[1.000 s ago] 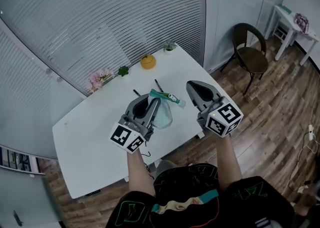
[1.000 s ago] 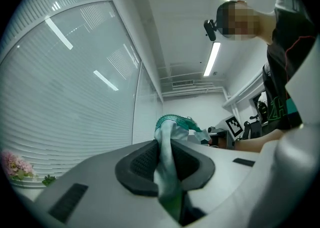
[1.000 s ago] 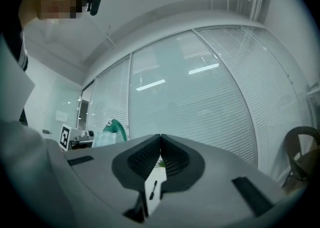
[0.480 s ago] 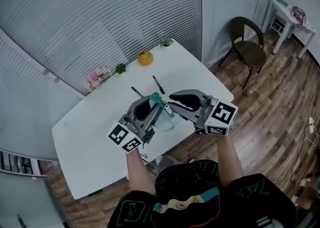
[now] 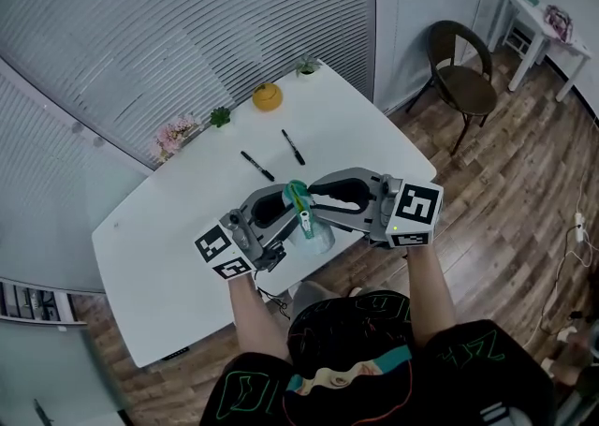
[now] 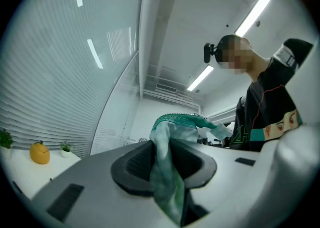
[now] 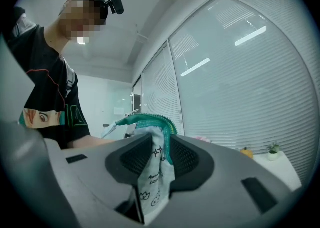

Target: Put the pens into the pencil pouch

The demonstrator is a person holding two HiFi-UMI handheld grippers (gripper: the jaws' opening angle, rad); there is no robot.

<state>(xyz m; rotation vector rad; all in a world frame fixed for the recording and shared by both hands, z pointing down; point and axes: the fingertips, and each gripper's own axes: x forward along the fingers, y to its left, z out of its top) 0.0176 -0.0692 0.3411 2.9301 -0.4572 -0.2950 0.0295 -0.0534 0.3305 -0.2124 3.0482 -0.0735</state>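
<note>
The pale green pencil pouch (image 5: pixel 314 235) hangs above the white table's near edge, its green zip edge (image 5: pixel 297 192) on top. My left gripper (image 5: pixel 284 206) is shut on the pouch's fabric (image 6: pixel 167 172). From the right, my right gripper (image 5: pixel 319 199) reaches level to the same zip edge; its jaws are opening with the printed fabric (image 7: pixel 152 177) between them. A green-and-white tip (image 5: pixel 305 221) sticks out at the pouch's mouth. Two black pens (image 5: pixel 256 165) (image 5: pixel 293 146) lie on the table beyond the pouch.
The white table (image 5: pixel 168 256) stands against a blind-covered window. At its far edge are an orange fruit-shaped ornament (image 5: pixel 267 95), two small plants (image 5: pixel 306 66) (image 5: pixel 220 117) and pink flowers (image 5: pixel 173 134). A brown chair (image 5: pixel 465 82) and a small white table (image 5: pixel 547 26) stand to the right.
My right gripper swung left from beside the pouch to its zip edge and now has fabric between its jaws. The left gripper and pouch sank slightly and rolled.
</note>
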